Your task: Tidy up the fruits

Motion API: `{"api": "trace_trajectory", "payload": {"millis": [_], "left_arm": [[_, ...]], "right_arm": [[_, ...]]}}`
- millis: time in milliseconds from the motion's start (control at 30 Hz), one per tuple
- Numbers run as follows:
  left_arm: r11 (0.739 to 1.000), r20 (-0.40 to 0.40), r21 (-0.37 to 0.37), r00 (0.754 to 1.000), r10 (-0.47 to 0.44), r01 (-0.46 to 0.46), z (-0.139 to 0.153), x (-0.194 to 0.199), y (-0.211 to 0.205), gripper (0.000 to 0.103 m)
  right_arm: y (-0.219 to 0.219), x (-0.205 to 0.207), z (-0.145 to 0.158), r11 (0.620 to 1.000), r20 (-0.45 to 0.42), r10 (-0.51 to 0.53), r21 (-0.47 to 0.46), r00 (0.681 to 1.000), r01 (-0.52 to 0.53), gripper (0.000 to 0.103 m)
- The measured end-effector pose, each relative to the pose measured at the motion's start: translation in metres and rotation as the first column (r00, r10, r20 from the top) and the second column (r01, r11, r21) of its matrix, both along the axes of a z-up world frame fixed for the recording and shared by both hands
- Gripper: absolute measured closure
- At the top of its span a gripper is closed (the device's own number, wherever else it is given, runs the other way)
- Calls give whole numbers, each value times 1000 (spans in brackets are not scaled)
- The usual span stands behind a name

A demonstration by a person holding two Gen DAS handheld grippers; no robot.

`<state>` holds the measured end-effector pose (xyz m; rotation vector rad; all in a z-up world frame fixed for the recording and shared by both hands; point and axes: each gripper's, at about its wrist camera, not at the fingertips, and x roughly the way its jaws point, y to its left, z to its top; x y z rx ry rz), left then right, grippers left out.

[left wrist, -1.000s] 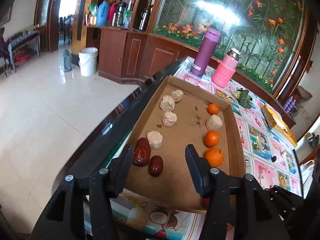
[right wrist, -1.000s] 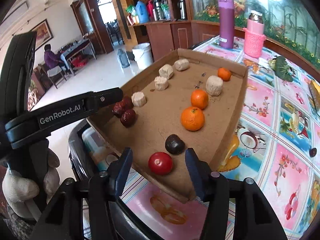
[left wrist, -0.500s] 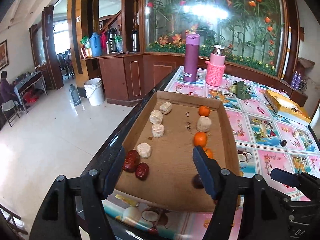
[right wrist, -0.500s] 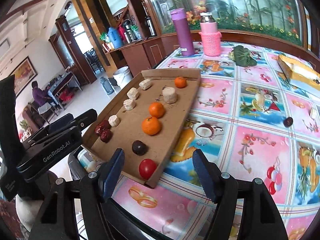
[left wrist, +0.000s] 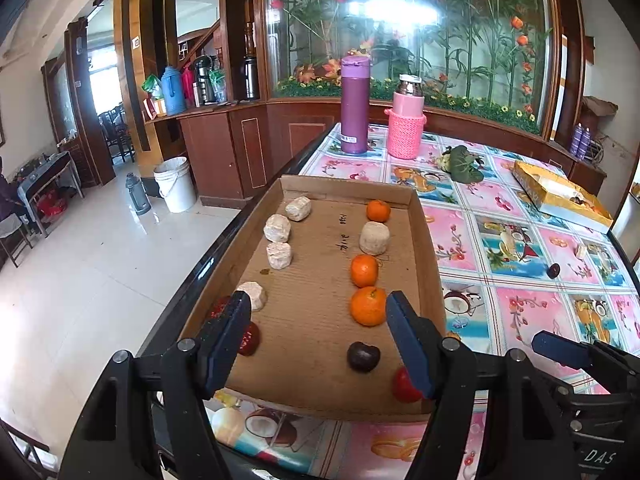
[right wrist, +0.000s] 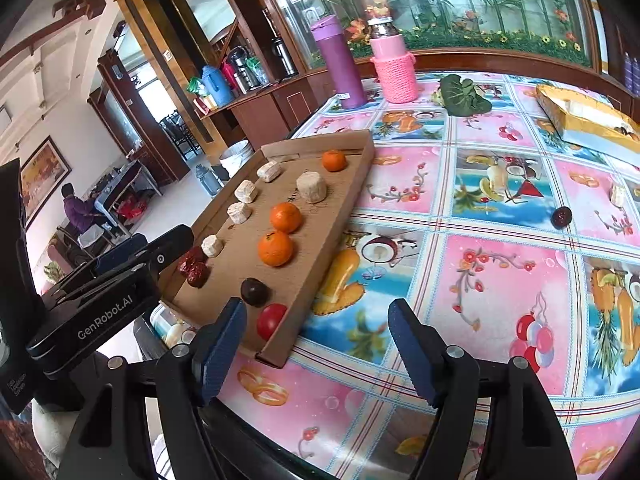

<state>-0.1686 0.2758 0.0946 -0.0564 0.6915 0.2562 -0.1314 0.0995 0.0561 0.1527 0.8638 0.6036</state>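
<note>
A shallow cardboard tray [left wrist: 320, 364] [right wrist: 320, 248] lies at the table's left edge. It holds three oranges [left wrist: 368, 306] [right wrist: 275, 248], several pale round cakes [left wrist: 277, 228], red dates [right wrist: 193, 268], a dark plum [left wrist: 363, 356] [right wrist: 254, 291] and a red tomato [left wrist: 402, 386] [right wrist: 271, 320]. A second dark fruit [right wrist: 561, 217] [left wrist: 553, 270] lies loose on the tablecloth at the right. My left gripper [left wrist: 318, 340] is open and empty above the tray's near end. My right gripper [right wrist: 318, 354] is open and empty over the tablecloth beside the tray's near corner.
A purple flask [left wrist: 354, 104] and a pink-sleeved flask [left wrist: 406, 120] stand at the table's far end. A green leafy item [right wrist: 462, 94] and a yellow box [right wrist: 584, 118] lie further right. The table's dark edge [left wrist: 200, 280] drops to the floor on the left.
Both grippers have pulled back and risen from the tray. The right gripper has swung right over the tablecloth. The tomato and plum stay in the tray.
</note>
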Motion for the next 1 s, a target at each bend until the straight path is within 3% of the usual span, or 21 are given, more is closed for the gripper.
{"api": "trace_trajectory", "payload": {"millis": [300, 400, 433, 467, 500, 633, 700, 800, 1000], "left_arm": [[999, -43, -1, 998, -40, 40, -12, 20, -25, 33], [1000, 22, -13, 1000, -14, 15, -5, 18, -30, 31], [1000, 56, -13, 998, 3, -2, -1, 15, -31, 22], [1000, 93, -9, 995, 27, -26, 5, 11, -31, 12], [999, 132, -2, 990, 54, -54, 11, 6, -31, 9], [983, 231, 33, 959, 167, -179, 30, -14, -29, 3], [972, 242, 71, 949, 202, -225, 33, -20, -30, 0], [972, 235, 102, 955, 182, -211, 33, -22, -32, 0], [986, 170, 45, 974, 149, -159, 26, -18, -28, 0]], "right_arm": [[-32, 17, -16, 997, -61, -60, 36, 996, 62, 24], [-44, 22, -22, 995, -79, -83, 42, 993, 86, 24], [-46, 22, -23, 995, -79, -87, 36, 993, 90, 24], [-47, 22, -23, 995, -72, -91, 26, 993, 94, 24], [-48, 20, -23, 995, -59, -94, 14, 994, 95, 23], [-42, 10, -18, 995, 13, -88, -33, 996, 89, 18], [-38, 5, -15, 994, 49, -92, -57, 995, 95, 15], [-31, 0, -11, 990, 94, -92, -94, 991, 101, 14], [-28, -9, -7, 983, 151, -101, -140, 983, 122, 13]]}}
